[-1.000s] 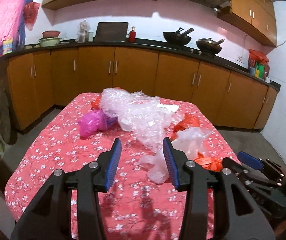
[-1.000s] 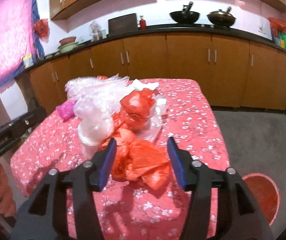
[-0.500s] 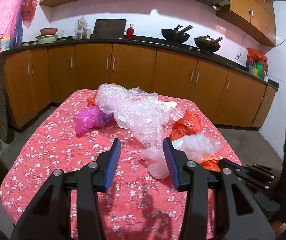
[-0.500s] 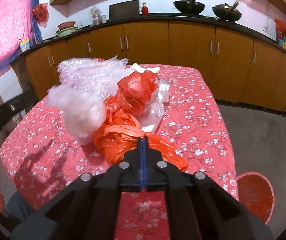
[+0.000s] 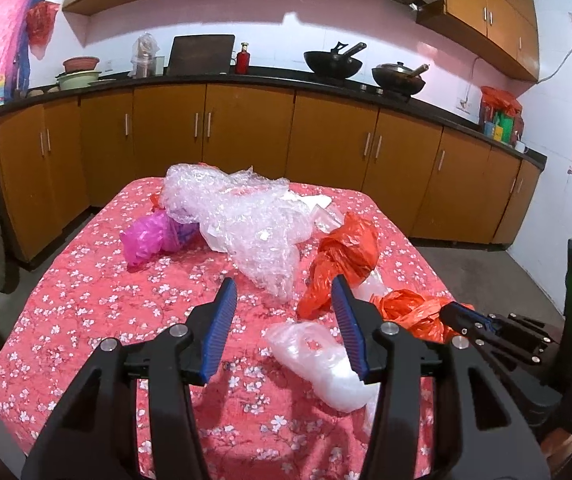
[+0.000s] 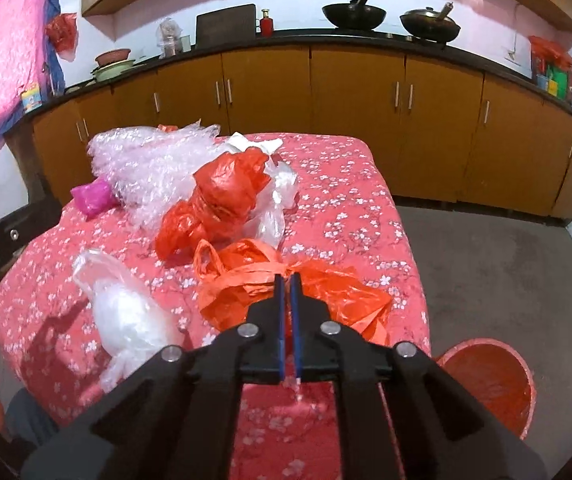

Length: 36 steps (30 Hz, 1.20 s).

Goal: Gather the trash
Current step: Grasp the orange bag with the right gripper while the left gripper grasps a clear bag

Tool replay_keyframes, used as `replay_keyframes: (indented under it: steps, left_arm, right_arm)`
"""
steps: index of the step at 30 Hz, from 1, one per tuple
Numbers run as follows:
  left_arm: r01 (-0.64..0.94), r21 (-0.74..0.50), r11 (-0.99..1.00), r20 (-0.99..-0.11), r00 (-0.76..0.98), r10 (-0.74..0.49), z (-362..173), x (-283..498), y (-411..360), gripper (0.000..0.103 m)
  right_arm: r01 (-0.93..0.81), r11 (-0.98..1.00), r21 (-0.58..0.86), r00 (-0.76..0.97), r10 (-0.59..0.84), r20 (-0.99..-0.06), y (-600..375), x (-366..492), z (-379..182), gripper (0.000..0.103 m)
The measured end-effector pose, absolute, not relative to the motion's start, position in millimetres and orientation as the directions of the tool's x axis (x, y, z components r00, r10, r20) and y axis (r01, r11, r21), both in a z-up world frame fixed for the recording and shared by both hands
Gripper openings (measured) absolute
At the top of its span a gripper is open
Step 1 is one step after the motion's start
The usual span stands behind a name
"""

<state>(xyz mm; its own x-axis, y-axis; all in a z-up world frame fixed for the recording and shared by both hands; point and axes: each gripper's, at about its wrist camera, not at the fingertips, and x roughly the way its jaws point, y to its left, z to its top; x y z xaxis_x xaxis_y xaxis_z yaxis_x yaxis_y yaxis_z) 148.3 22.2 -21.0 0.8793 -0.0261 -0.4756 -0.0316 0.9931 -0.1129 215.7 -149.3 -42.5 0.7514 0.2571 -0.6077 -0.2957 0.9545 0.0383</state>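
Floral table point(image 5: 86, 312): right gripper point(image 6: 287, 280) pinches orange bag point(image 6: 246, 284) at its tips; left gripper point(image 5: 282, 300) spread, clear bag point(image 5: 317, 356) between its jaws.

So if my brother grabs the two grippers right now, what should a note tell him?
Left gripper: open, empty, hovering over the clear plastic bag.
Right gripper: shut on the orange plastic bag, which lies at the table's near right corner.
On the table: red plastic bag, bubble wrap, pink plastic bag, white paper.
Red bin: on the floor right of the table.
Done: one bag gripped.
Left: everything, probably into the bin.
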Motion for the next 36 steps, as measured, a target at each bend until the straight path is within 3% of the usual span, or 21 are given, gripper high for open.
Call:
replay_keyframes:
  steps: [1, 19, 21, 23, 24, 36]
  left_arm:
    - [-0.032, -0.112, 0.993, -0.479, 0.877, -0.026, -22, 149, 22, 0.050]
    - [-0.007, -0.095, 0.995, -0.506, 0.862, -0.042, -30, 148, 27, 0.051]
    - [0.005, -0.083, 0.997, -0.509, 0.860, -0.047, -31, 149, 25, 0.052]
    - [0.016, -0.075, 0.997, -0.513, 0.857, -0.053, -33, 150, 23, 0.053]
    - [0.023, -0.070, 0.997, -0.515, 0.855, -0.056, -34, 151, 22, 0.053]
    - [0.073, -0.069, 0.995, -0.594, 0.799, -0.100, -51, 175, 7, 0.053]
  right_arm:
    - [-0.299, 0.953, 0.038, 0.749, 0.259, -0.610, -149, 216, -43, 0.020]
    - [-0.311, 0.949, 0.045, 0.724, 0.267, -0.636, -153, 219, -48, 0.035]
    - [-0.317, 0.948, 0.024, 0.717, 0.257, -0.648, -151, 221, -51, 0.032]
    - [-0.330, 0.944, 0.018, 0.695, 0.256, -0.672, -148, 224, -57, 0.013]
    - [-0.331, 0.943, 0.016, 0.687, 0.253, -0.681, -148, 225, -60, 0.010]
    - [-0.281, 0.960, -0.008, 0.748, 0.214, -0.628, -153, 216, -46, 0.007]
